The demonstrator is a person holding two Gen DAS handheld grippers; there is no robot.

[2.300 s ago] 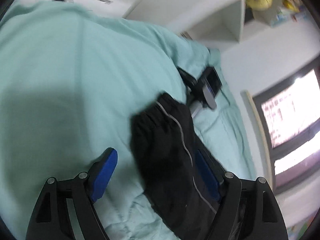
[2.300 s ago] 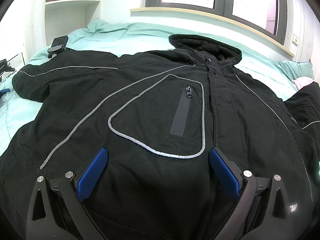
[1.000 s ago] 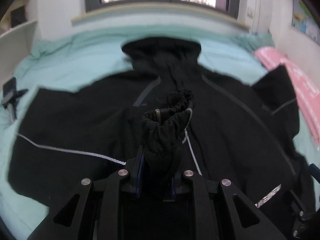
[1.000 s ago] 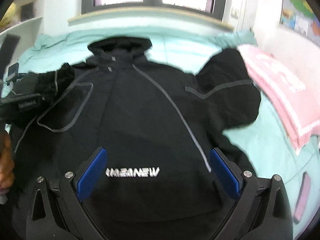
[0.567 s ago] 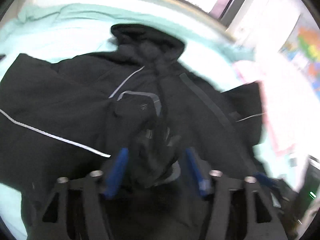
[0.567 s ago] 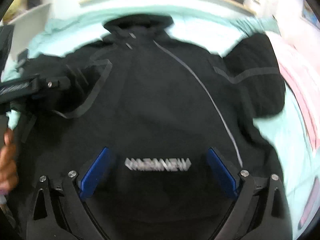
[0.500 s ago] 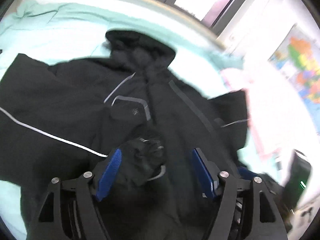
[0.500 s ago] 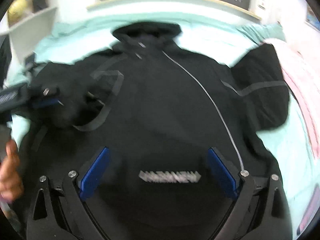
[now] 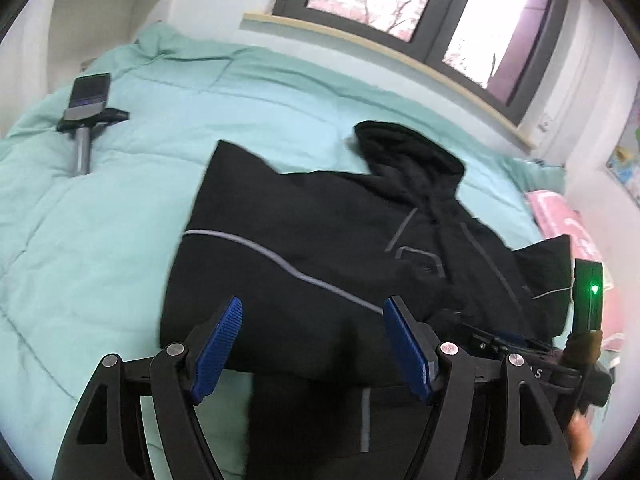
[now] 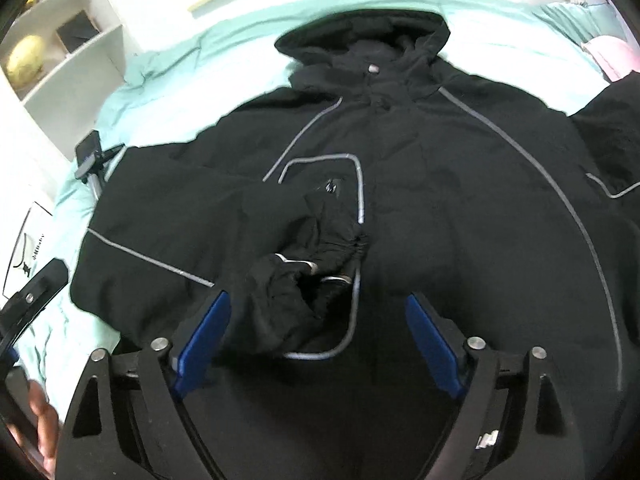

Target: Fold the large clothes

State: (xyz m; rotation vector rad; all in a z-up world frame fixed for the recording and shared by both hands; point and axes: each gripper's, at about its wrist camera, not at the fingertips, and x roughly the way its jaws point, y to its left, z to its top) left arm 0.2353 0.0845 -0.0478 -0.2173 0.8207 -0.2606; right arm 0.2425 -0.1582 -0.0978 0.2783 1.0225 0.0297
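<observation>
Lying front-up, black jacket (image 10: 440, 200) has one sleeve (image 10: 288, 280) folded inward; both grippers' fingers apart.

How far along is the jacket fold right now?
Done: one sleeve lies folded across the chest of the black jacket. In hand: nothing; the left claw is open and empty, the right claw has just been narrowing, not gripping. Left: the other sleeve remains spread out, and the body and hood are unfolded.

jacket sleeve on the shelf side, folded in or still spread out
Folded in: the sleeve lies across the jacket chest, its cuff near the zipper.
</observation>
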